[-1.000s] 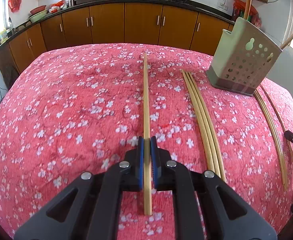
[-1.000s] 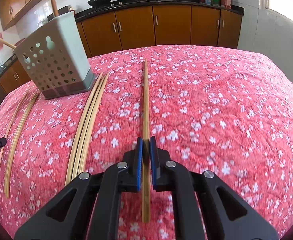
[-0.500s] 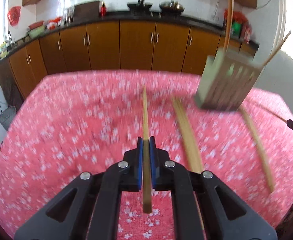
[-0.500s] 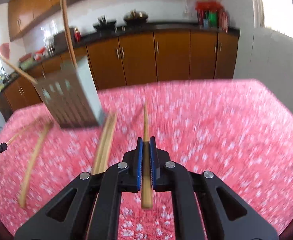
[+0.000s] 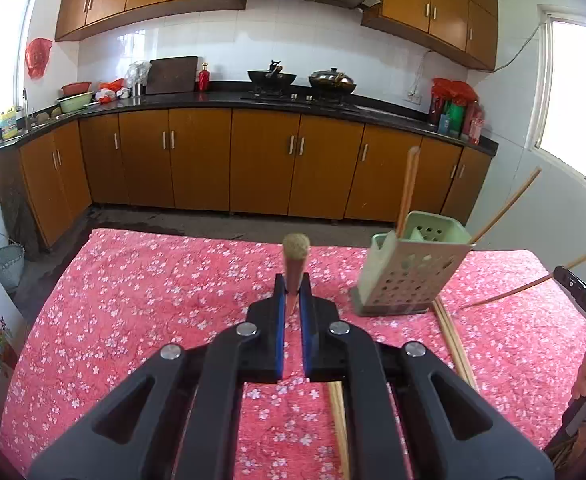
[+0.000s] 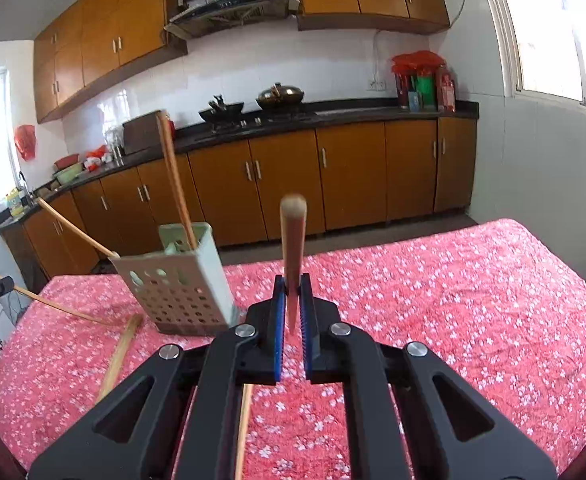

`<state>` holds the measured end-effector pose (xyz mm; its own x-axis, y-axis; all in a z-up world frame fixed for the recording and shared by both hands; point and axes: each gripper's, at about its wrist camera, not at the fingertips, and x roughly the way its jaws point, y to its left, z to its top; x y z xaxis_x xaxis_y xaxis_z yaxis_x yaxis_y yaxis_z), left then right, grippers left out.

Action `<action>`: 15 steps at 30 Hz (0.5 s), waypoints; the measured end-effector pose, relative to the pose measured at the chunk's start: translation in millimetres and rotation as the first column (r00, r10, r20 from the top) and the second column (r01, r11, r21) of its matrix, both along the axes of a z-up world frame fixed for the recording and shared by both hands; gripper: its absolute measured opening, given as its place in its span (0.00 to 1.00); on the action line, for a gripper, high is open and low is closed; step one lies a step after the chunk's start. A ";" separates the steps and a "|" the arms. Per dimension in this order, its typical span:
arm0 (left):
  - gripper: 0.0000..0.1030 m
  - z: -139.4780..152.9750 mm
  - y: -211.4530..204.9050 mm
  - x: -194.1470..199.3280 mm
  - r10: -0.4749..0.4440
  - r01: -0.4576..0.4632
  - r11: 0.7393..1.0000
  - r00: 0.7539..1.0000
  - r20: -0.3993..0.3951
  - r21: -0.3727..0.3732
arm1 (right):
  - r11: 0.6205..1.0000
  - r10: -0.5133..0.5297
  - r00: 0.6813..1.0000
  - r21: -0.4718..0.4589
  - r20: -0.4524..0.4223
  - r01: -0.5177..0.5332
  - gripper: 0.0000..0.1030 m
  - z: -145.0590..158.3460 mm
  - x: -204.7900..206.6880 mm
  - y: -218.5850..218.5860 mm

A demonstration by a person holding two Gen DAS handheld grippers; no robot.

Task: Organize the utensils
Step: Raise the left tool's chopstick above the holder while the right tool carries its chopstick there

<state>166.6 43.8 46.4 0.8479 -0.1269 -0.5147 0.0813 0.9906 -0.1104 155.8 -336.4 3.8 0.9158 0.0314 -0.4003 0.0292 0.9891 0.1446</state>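
The left gripper [image 5: 292, 294] has its blue-padded jaws pinched on a slim wooden chopstick [image 5: 294, 264], which points forward and up, its blunt end raised toward the camera above the red cloth with white blossoms [image 5: 141, 292] that covers the table. Ahead and to the right of this gripper stands a pale green plastic utensil holder with round holes [image 5: 407, 276], tilted in the view, with several wooden chopsticks [image 5: 407, 190] leaning out of its open top. Just right of the left gripper's fingers, a bundle of loose wooden chopsticks [image 5: 451, 340] lies flat on the cloth, reaching up to the holder's base. The right gripper [image 6: 292, 300] is likewise closed on a second wooden chopstick [image 6: 293, 240], also angled up and away over the cloth. From this gripper the perforated holder sits ahead and to the left, and another loose chopstick [image 6: 119, 354] lies on the cloth left of its fingers. Brown kitchen cabinets [image 5: 265, 160] run along the far wall beyond both grippers.
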 end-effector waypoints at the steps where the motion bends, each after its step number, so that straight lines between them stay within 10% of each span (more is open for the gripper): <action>1: 0.08 3.5 -1.1 -1.6 -0.007 0.007 1.000 1.000 0.005 -0.004 | 1.000 0.009 1.000 0.005 0.011 -0.009 0.08 4.8 -0.8 0.2; 15: 0.08 99.8 -57.7 -32.1 -0.187 0.195 0.981 0.966 0.177 -0.025 | 0.981 0.181 0.934 0.015 0.307 -0.195 0.08 112.1 -29.9 47.9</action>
<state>134.5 -14.0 146.2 0.8815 -0.3136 -0.3530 0.2900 0.9496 -0.1194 125.9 -288.5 115.9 0.9690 0.2266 -0.0989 -0.2091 0.9645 0.1612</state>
